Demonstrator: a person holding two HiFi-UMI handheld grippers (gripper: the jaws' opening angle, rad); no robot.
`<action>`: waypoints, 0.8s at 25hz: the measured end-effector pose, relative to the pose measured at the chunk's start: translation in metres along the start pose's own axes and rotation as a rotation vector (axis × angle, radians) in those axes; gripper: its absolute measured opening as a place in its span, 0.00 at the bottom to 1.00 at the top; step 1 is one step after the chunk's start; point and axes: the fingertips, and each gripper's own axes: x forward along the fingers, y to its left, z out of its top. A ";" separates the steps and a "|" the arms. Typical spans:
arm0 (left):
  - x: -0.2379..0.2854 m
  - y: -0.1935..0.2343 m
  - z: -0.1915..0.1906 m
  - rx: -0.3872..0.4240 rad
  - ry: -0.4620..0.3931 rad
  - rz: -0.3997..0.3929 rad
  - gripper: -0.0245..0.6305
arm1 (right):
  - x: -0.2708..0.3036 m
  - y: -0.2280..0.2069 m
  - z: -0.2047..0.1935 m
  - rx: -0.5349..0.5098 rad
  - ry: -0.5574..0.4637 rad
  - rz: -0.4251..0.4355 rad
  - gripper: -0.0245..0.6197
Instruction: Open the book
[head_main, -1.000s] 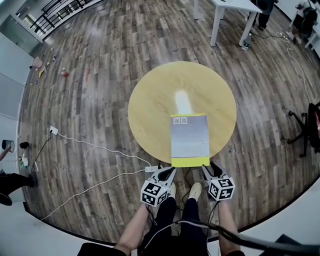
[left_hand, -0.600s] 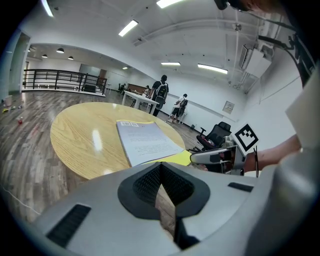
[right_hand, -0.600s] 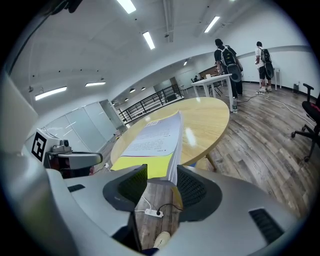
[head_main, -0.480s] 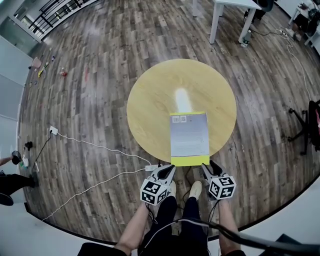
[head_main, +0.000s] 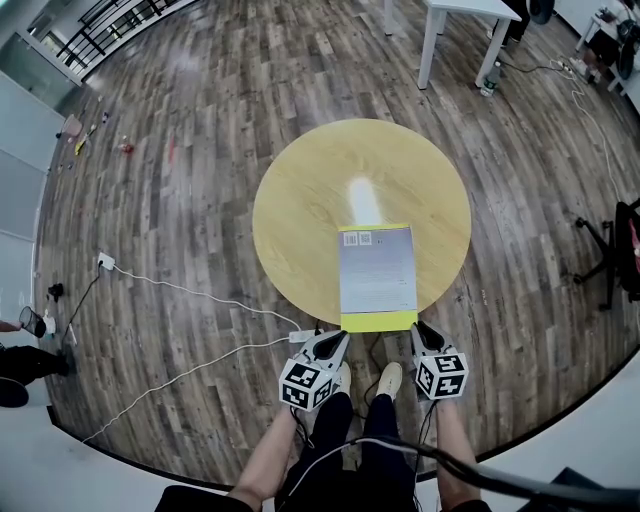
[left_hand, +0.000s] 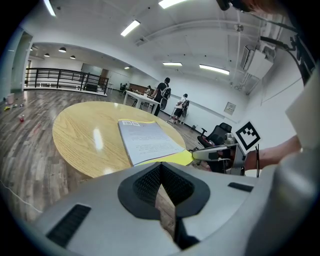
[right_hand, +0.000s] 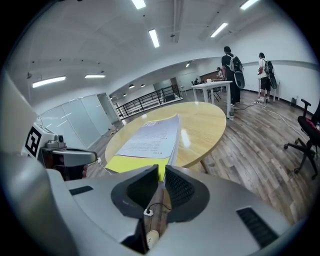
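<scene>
A closed book (head_main: 378, 270) lies back cover up on the round yellow table (head_main: 300, 210), its grey-white cover ending in a yellow band that juts over the near rim. My right gripper (head_main: 418, 328) sits at the book's near right corner. Its jaws are closing to a narrow slit, and in the right gripper view (right_hand: 161, 170) the yellow corner of the book (right_hand: 152, 137) shows just beyond the tips, not pinched. My left gripper (head_main: 338, 340) hangs off the near left corner, shut and empty (left_hand: 161, 166), with the book (left_hand: 147, 140) ahead.
A white cable with a power strip (head_main: 200, 295) runs over the wood floor at the left. A white table (head_main: 460, 10) stands at the back, with people (right_hand: 232, 70) beside it. An office chair (head_main: 620, 250) is at the right. The person's shoes (head_main: 390, 378) are under the near rim.
The right gripper's jaws have come together from wide apart to a narrow gap. The book, the table and the left gripper stay where they were.
</scene>
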 end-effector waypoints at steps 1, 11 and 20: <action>0.000 -0.001 0.000 0.000 0.000 -0.001 0.04 | 0.000 -0.001 0.000 -0.008 0.004 -0.008 0.11; -0.005 0.005 -0.002 -0.006 -0.004 0.009 0.04 | 0.003 -0.003 -0.003 -0.001 0.011 -0.037 0.06; -0.009 0.006 0.001 -0.004 -0.010 0.010 0.04 | -0.003 -0.001 0.003 0.024 -0.017 -0.037 0.04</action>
